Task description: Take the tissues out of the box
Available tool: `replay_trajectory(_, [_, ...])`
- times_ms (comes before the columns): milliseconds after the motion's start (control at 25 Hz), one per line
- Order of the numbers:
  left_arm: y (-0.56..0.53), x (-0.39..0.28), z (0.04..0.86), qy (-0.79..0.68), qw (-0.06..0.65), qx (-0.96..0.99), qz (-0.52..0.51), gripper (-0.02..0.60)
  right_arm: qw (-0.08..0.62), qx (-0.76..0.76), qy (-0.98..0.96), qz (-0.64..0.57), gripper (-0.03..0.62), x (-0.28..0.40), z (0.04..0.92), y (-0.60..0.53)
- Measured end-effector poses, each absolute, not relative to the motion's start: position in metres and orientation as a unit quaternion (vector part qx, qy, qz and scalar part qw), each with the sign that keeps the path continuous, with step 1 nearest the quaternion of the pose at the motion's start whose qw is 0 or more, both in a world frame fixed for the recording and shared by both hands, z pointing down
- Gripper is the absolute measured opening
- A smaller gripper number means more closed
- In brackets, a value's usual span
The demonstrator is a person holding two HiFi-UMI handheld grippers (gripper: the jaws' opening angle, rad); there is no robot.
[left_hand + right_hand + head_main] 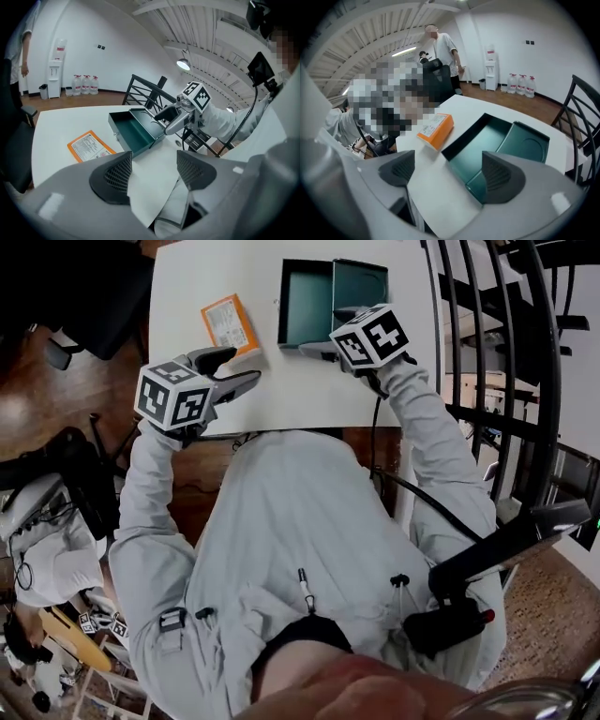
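An orange tissue pack (228, 324) lies flat on the white table (187, 277), left of the green metal box (307, 304). The box stands open and empty, its lid (359, 285) folded back to the right. My left gripper (236, 369) hovers just in front of the pack at the table's near edge, open, with nothing between its jaws. My right gripper (328, 331) is open over the box's near rim and holds nothing. The left gripper view shows the pack (90, 145), the box (133, 129) and the right gripper (171, 119). The right gripper view shows the pack (436, 130) and the box (480, 140).
A black metal railing (487, 352) runs along the table's right side. A dark chair (94, 296) stands at the far left. A person (443, 51) stands beyond the table. Water bottles (84, 84) line the far wall.
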State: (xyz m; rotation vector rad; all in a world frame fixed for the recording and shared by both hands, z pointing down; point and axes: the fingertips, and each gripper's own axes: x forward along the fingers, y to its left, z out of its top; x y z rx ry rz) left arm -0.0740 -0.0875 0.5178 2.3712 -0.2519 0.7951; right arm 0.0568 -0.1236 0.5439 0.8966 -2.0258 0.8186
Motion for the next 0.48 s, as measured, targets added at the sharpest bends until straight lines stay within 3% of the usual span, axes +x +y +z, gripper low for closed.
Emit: replay_trajectory(480, [-0.081, -0.08, 0.533, -0.163, 0.296, 0.882, 0.329, 0.308, 0.388, 0.332, -0.798, 0.32, 0.454, 0.103, 0.547, -0.109])
